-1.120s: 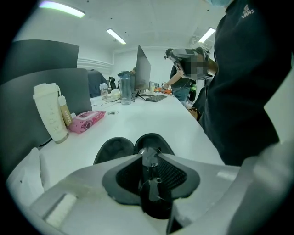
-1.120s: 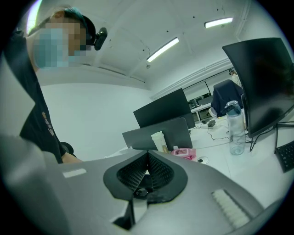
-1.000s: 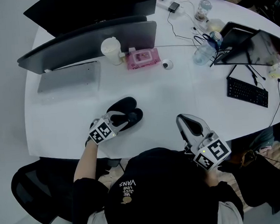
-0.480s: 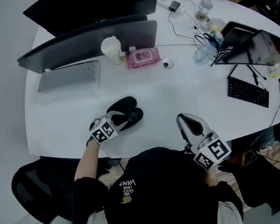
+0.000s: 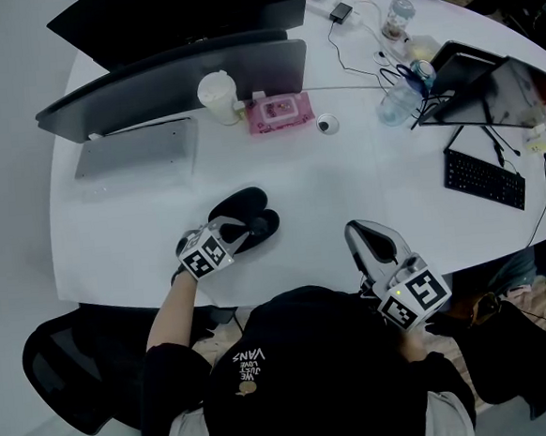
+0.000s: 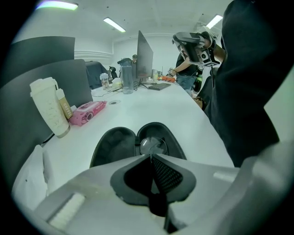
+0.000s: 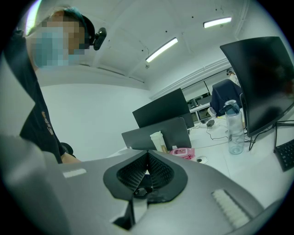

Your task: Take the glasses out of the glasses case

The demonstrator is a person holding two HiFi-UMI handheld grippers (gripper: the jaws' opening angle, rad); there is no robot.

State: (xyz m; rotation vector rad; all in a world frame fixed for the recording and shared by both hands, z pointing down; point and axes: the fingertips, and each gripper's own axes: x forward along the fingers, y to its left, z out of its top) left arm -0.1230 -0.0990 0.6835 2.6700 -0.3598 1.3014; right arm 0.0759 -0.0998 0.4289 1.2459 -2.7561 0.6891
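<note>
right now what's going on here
A person at a white table works with a gripper in each hand. The black case lies open in front of them, with the glasses inside one half. The left gripper is down at the case, jaws together right at the edge of the glasses; whether it pinches the frame is unclear. The right gripper hangs apart near the table's edge, jaws together, holding nothing.

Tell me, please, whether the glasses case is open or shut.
Open: the glasses case lies with both halves spread on the table, and a lens of the glasses shows inside one half.
</note>
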